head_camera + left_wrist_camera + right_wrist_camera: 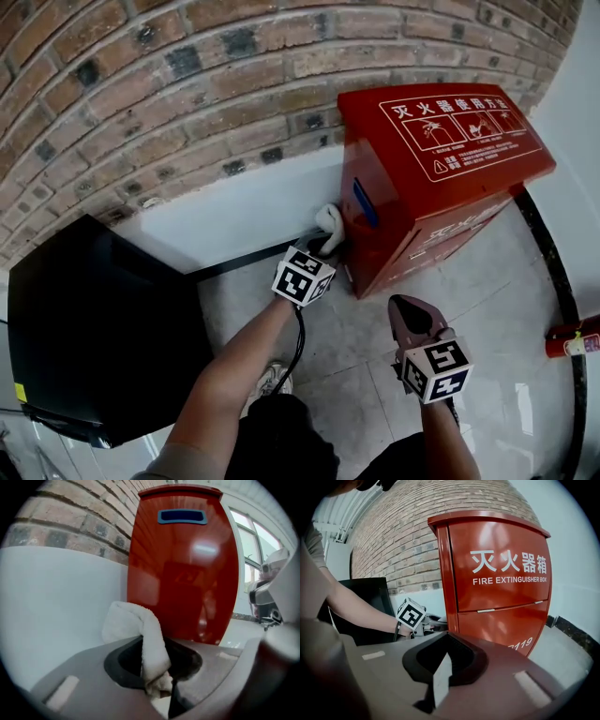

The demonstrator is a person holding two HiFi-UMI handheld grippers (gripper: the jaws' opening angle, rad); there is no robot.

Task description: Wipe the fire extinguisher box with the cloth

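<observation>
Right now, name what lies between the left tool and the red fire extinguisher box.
A white terry cloth, clamped in the left tool, as the left gripper view shows.

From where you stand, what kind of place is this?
Probably a corridor or lobby corner of a public or office building: a red fire extinguisher box stands on a glossy tiled floor by a brick wall.

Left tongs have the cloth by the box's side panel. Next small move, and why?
Probably ease the left tongs forward until the cloth presses on the side panel of the red box. The cloth is clamped and sits low beside that panel, but firm contact isn't evident yet.
</observation>
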